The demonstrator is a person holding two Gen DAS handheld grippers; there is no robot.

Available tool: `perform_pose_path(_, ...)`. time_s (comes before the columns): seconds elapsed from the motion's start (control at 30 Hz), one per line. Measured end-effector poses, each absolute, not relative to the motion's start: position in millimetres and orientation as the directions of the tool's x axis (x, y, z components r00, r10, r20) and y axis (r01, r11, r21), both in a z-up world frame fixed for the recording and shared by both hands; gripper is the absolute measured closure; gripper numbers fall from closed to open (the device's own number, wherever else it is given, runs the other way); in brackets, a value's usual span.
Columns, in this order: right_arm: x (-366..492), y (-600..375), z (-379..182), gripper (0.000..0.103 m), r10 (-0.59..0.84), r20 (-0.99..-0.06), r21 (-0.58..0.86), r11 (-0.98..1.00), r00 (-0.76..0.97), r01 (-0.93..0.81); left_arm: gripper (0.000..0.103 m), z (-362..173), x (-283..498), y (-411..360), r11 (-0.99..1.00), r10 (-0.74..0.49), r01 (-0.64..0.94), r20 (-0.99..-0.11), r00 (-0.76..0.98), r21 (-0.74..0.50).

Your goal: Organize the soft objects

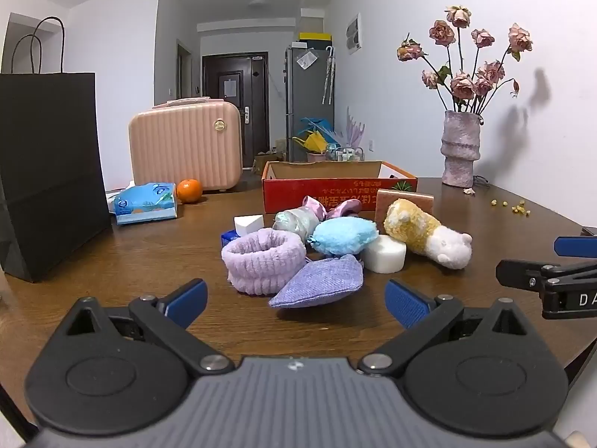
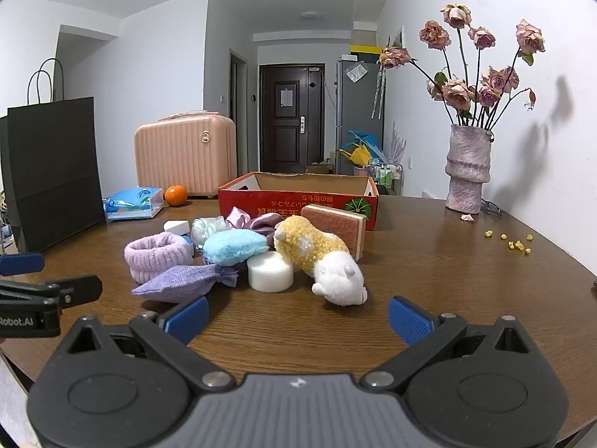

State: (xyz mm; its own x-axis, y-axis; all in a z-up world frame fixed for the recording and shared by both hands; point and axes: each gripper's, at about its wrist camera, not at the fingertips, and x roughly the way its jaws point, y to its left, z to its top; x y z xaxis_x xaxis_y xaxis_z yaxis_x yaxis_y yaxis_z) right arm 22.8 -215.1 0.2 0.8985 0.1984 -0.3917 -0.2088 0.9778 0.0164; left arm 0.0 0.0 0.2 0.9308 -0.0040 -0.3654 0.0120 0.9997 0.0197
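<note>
Both my claws, the left gripper (image 1: pixel 294 300) and the right gripper (image 2: pixel 296 317), are wide open and hold nothing; the soft things sit in a pile on the table (image 2: pixel 447 280), just in front of the red box (image 2: pixel 298 196); the plush toy (image 2: pixel 321 257) is light and squishy (grab its fat middle); I count one plush toy, one purple band (image 1: pixel 263 257), one blue puff (image 1: pixel 343 235), one purple pouch (image 1: pixel 317 283), one white foam round (image 2: pixel 270 270).

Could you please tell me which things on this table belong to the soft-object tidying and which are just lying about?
Job: lilac headband, purple sachet, blue plush, yellow-and-white plush toy, white foam puck, sponge, red cardboard box.

Lying about: orange, tissue pack, black paper bag, pink suitcase, flower vase.
</note>
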Motion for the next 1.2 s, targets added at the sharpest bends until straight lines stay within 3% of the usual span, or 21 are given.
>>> perform_pose_path(1.2,23.0,-213.7,-1.0,0.000,0.197,-0.389,0.013,0.978,0.900,-0.208,0.000,-0.2,-1.0,3.1,1.000,-0.007,0.016,-0.358,0.934,0.023)
